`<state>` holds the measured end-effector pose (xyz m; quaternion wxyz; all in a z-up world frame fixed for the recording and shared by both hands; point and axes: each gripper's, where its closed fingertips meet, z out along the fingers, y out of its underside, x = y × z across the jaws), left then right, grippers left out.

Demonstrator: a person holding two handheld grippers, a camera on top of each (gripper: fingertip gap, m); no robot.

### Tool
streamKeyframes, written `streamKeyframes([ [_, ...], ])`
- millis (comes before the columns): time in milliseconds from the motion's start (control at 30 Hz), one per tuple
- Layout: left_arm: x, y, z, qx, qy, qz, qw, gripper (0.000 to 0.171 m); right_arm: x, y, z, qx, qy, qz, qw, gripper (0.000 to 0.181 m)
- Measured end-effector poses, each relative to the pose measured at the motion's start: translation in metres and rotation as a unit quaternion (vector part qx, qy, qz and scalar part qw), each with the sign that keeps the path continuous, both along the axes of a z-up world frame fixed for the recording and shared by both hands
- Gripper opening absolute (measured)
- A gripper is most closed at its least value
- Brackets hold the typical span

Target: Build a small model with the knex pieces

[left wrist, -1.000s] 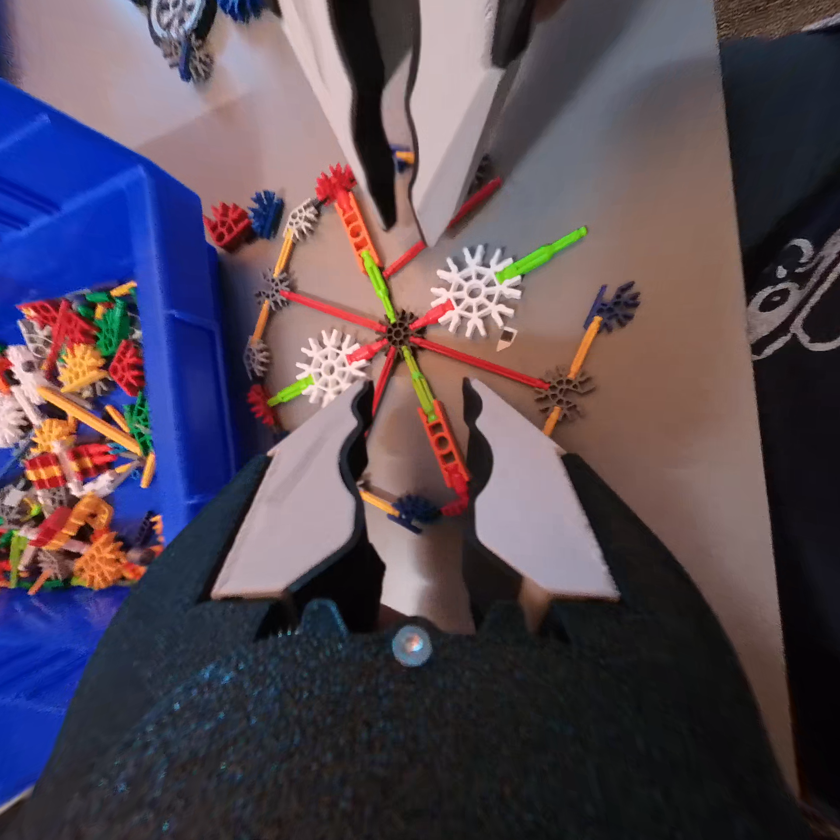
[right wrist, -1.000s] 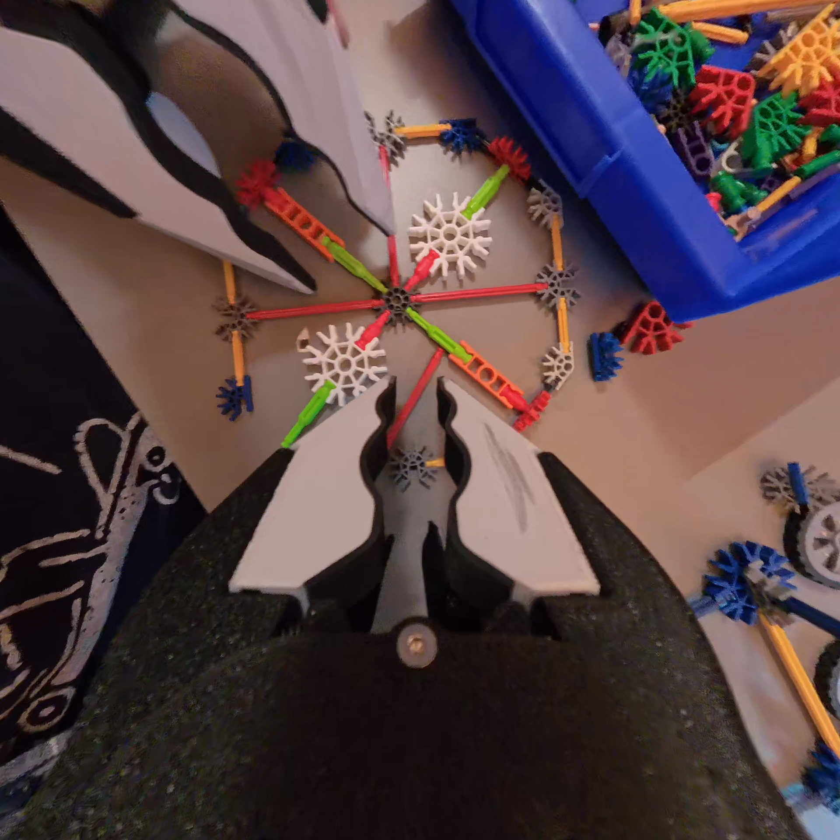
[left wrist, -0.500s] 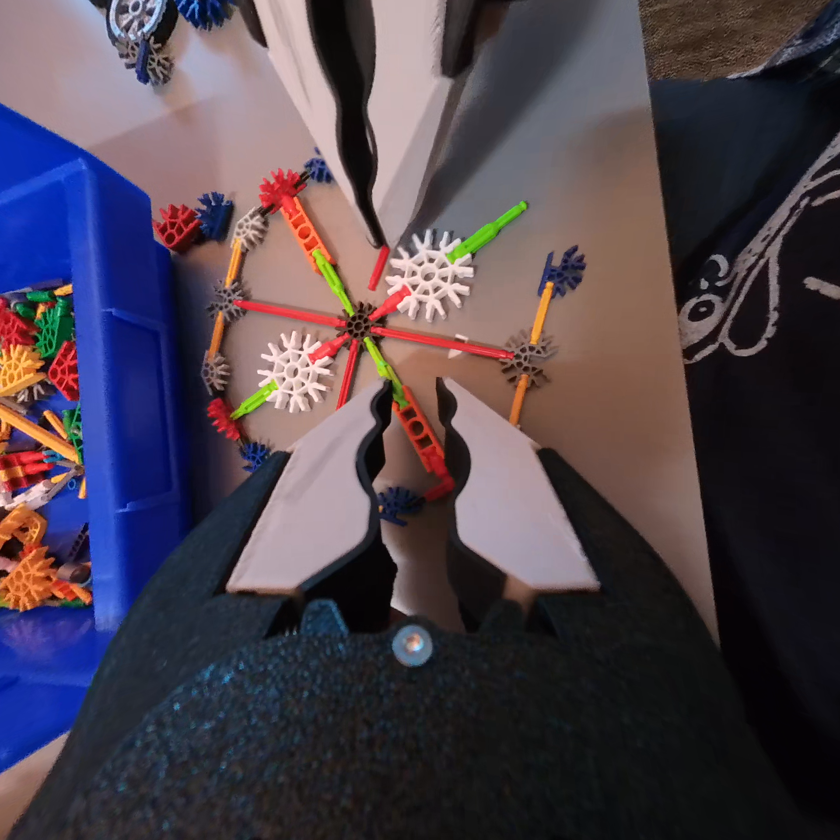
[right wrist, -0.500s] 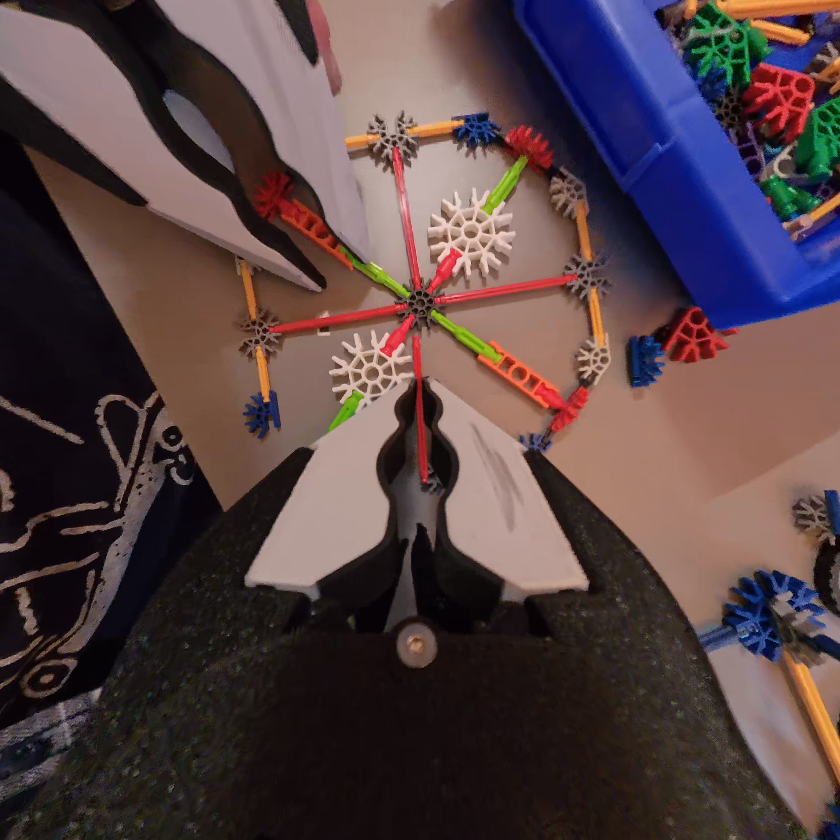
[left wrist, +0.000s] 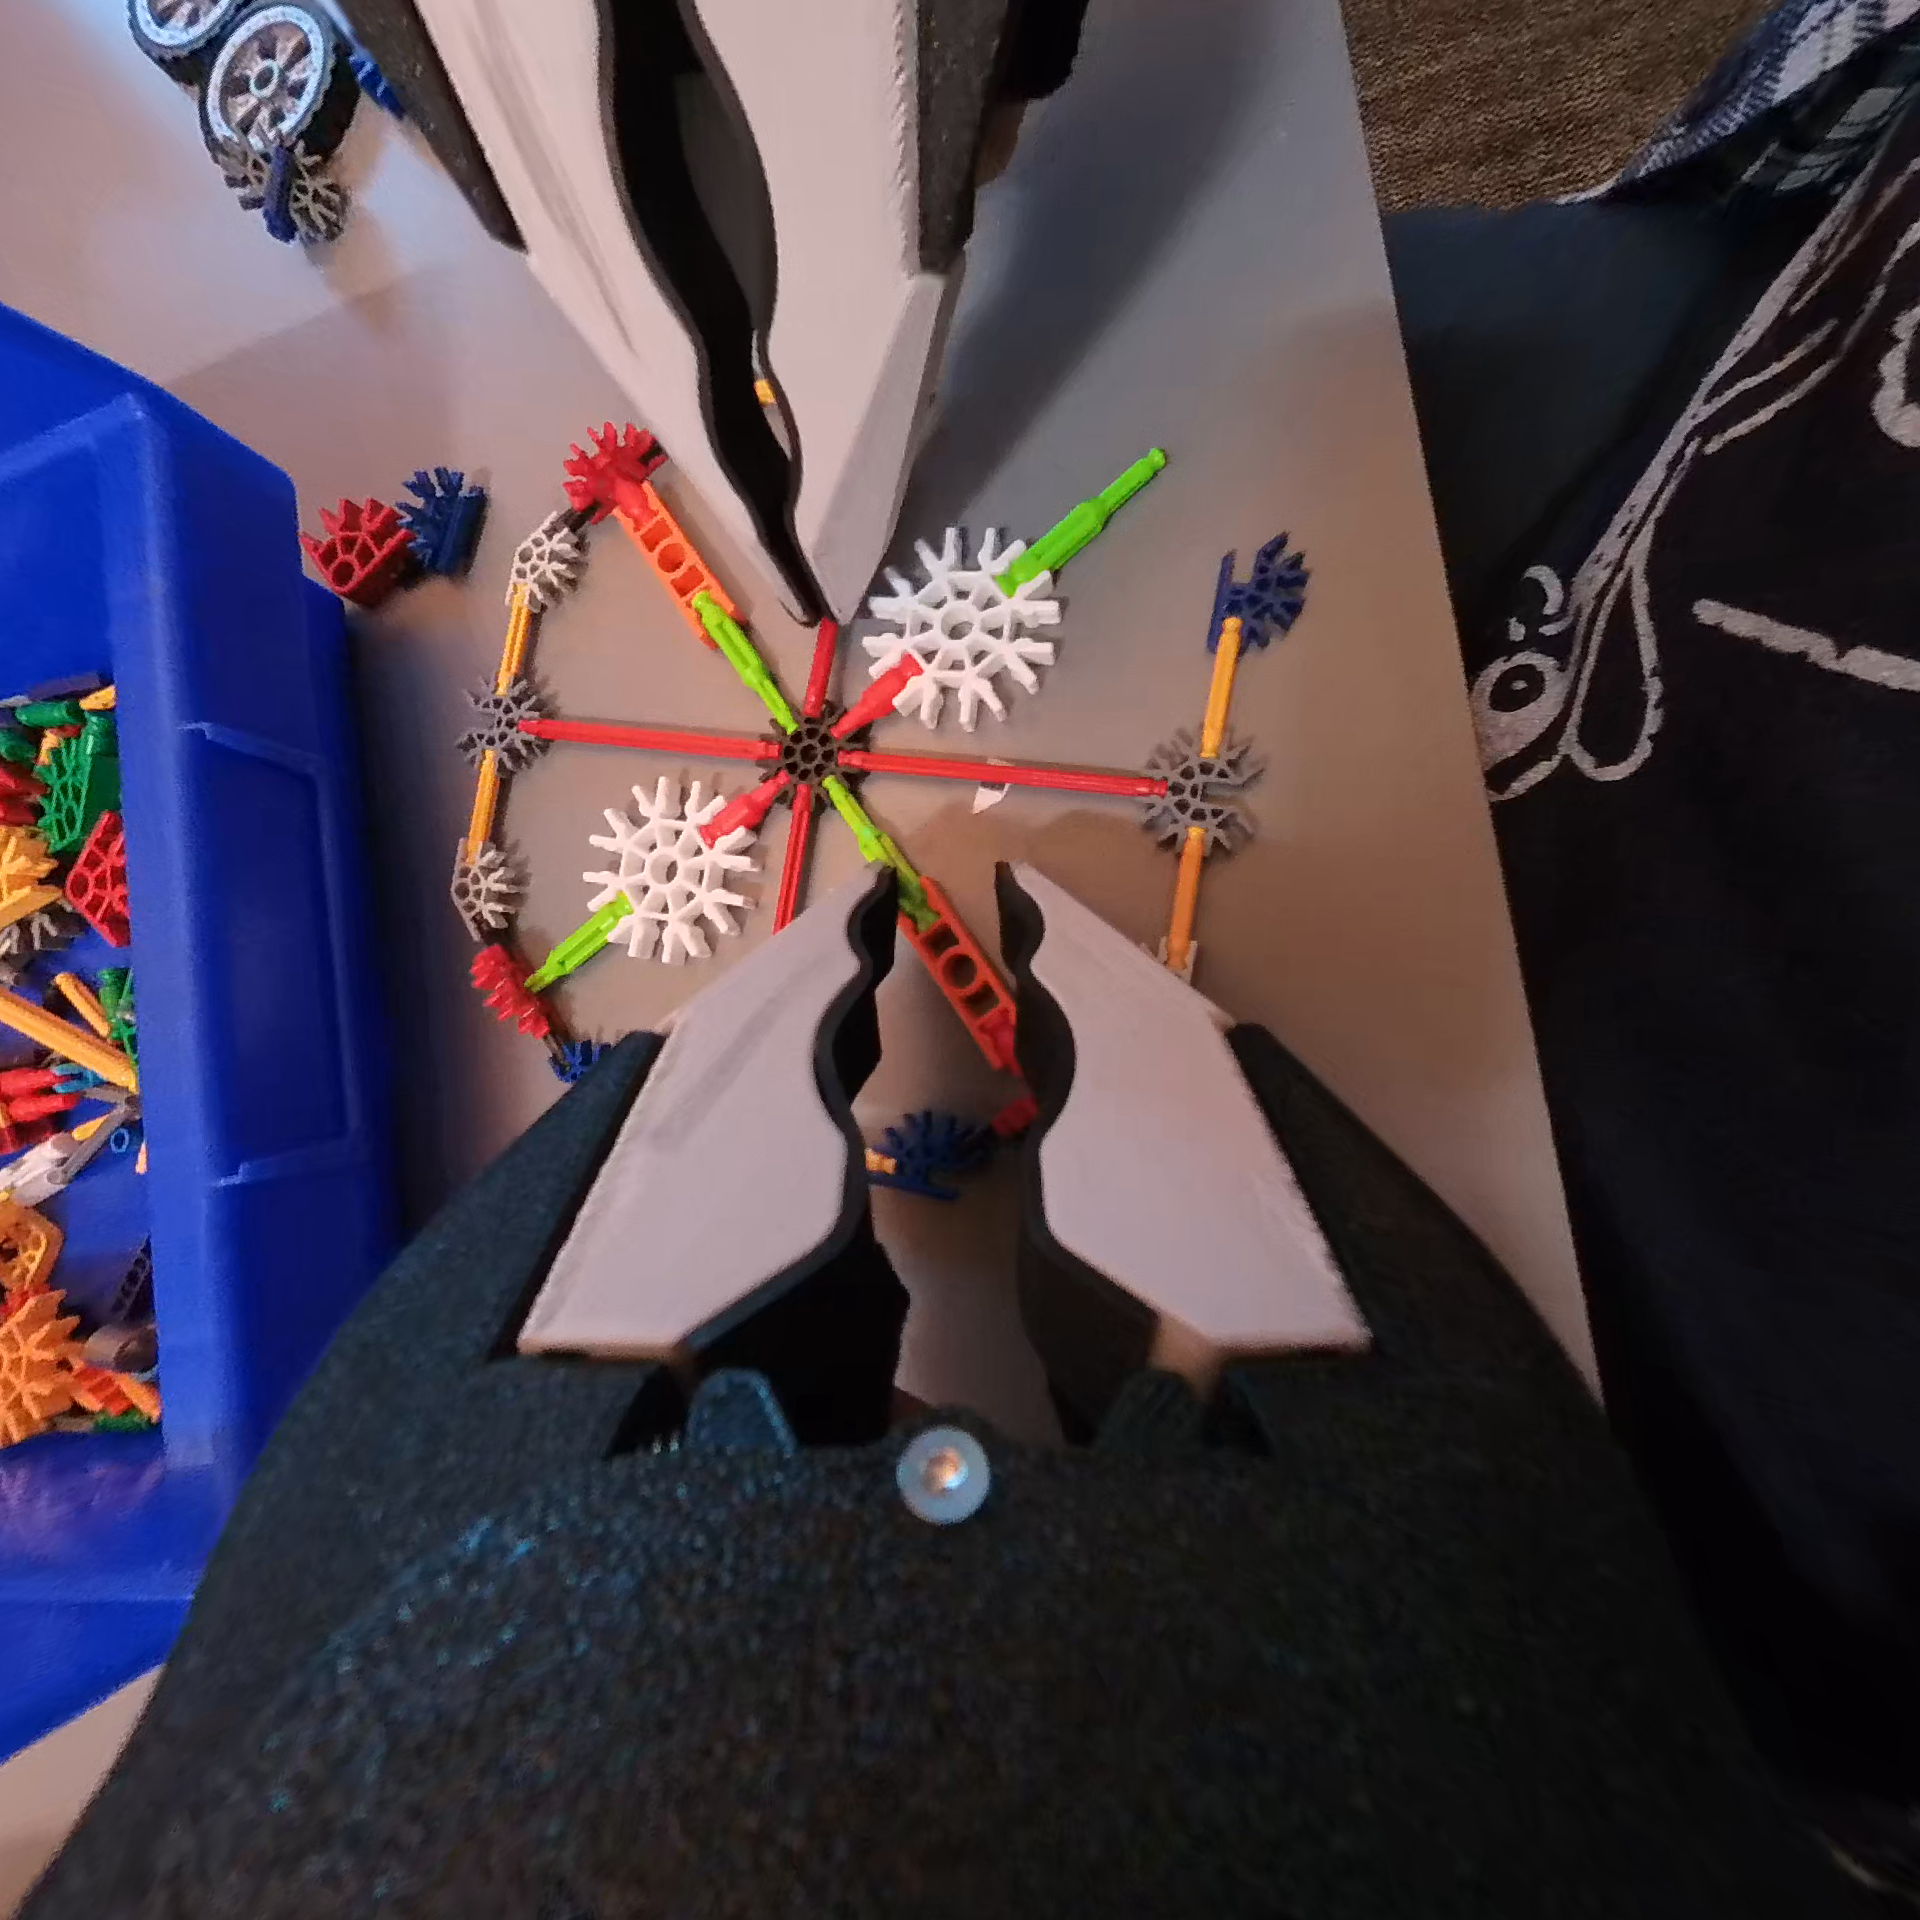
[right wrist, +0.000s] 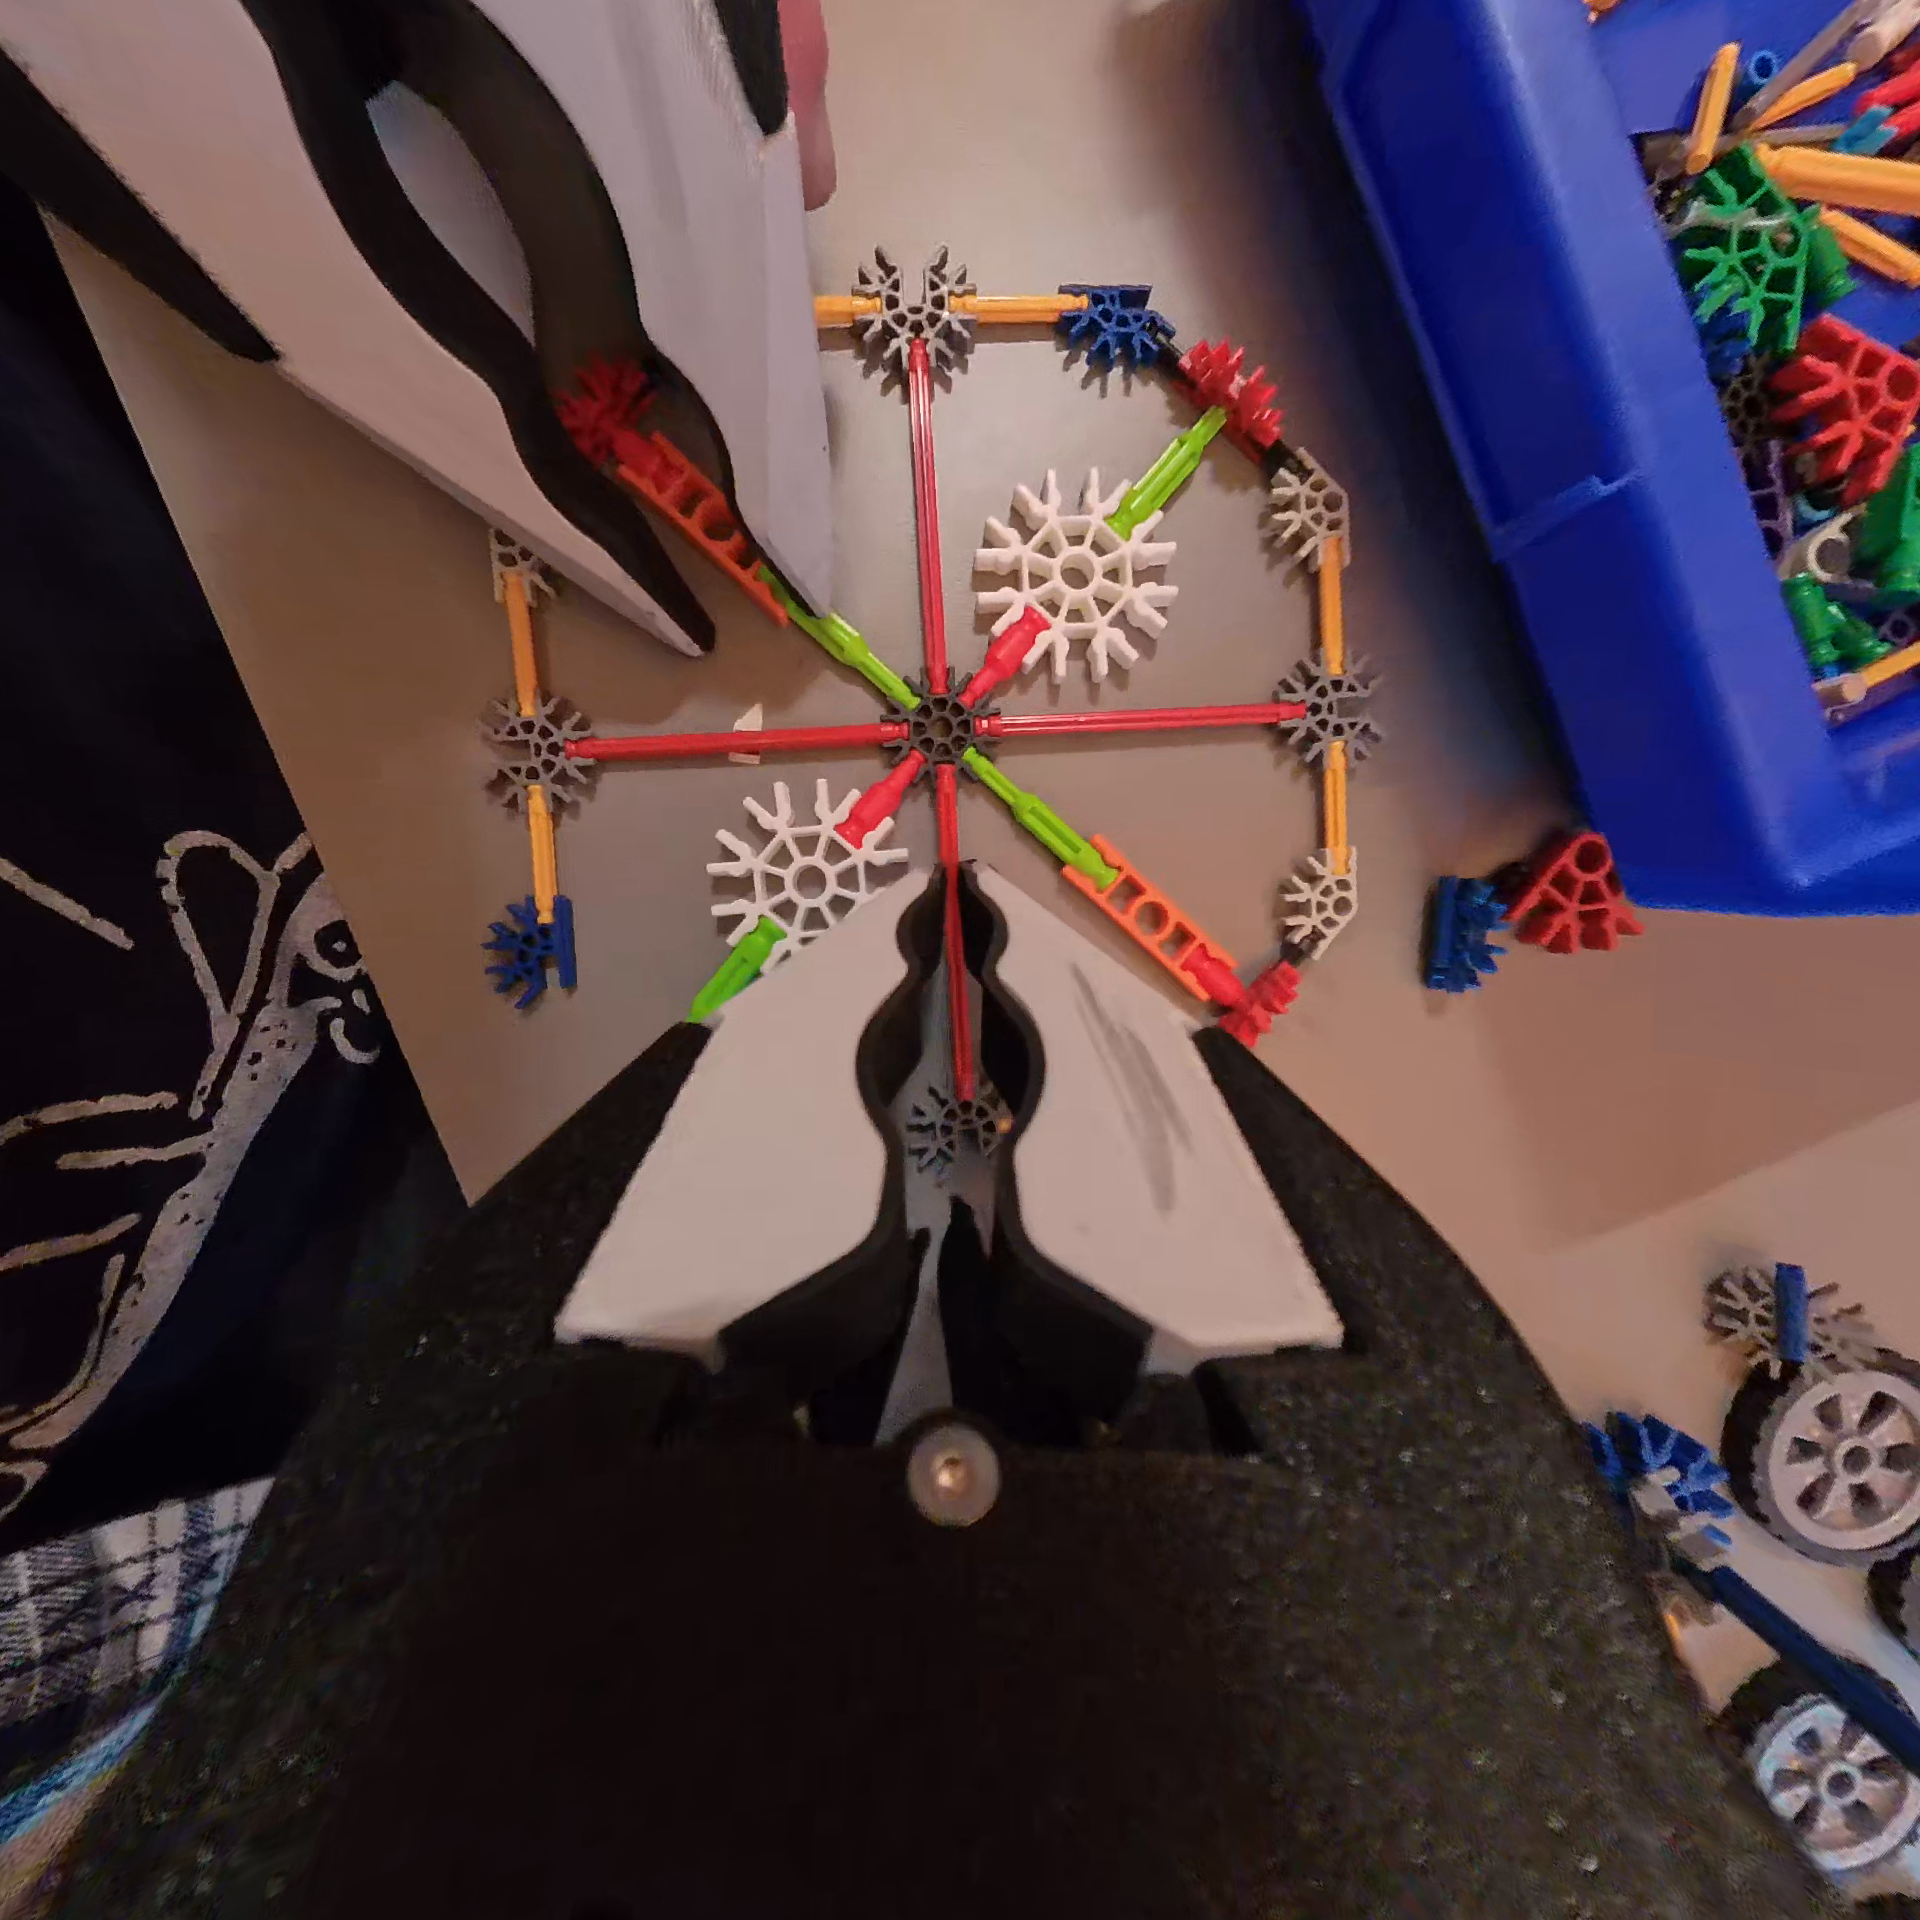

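Your right hand-held gripper (right wrist: 951, 883) was clenched on a red rod (right wrist: 954, 966) at the centre of the right wrist frame. The rod ran up between the fingers into the black hub (right wrist: 940, 727) of a flat spoked wheel (right wrist: 1081, 717) lying on the counter (right wrist: 1039, 156). A grey connector (right wrist: 951, 1127) sat on the rod's lower end, inside the gap between the fingers.

Your left hand-held gripper (left wrist: 945, 883) was released, its jaws apart around an orange ladder piece (left wrist: 956, 971) just below the centre of the left wrist frame. I cannot tell whether the fingers touched that piece. A blue connector (left wrist: 930, 1143) lay between them lower down, beside the red tip of the ladder piece.

In the left wrist frame the white snowflake connectors (left wrist: 961, 629) sat on either side of the hub, upper right and lower left.

A blue bin (right wrist: 1538, 540) of loose pieces filled the upper right of the right wrist frame. A small red and blue pair of connectors (right wrist: 1527, 909) lay just beside its lower corner. Grey-spoked wheels (right wrist: 1839, 1455) lay at the lower right. A dark printed garment (left wrist: 1714, 727) covered the right edge of the left wrist frame.
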<state>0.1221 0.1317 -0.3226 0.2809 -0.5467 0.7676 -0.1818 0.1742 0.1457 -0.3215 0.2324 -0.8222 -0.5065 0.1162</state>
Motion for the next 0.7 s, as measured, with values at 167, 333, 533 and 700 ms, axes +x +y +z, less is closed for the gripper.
streamKeyframes([
  [167,-0.0005,-0.0006,0.0000,-0.001,0.001,-0.002,1.000,0.018,-0.0012,-0.0010,-0.0003,-0.002,-0.014,0.022,1.000,0.002],
  [333,-0.0009,-0.0014,0.0002,-0.002,-0.002,0.000,1.000,0.018,-0.0015,0.0027,0.0037,-0.001,-0.009,0.015,1.000,0.019],
  [533,-0.0011,-0.0019,0.0001,-0.001,-0.001,-0.001,1.000,0.019,-0.0085,0.0043,0.0067,-0.007,0.007,0.017,1.000,0.000],
  [700,-0.0011,-0.0025,0.0000,-0.002,-0.002,-0.001,1.000,0.018,-0.0090,0.0065,0.0022,-0.014,0.008,0.013,1.000,0.000],
])
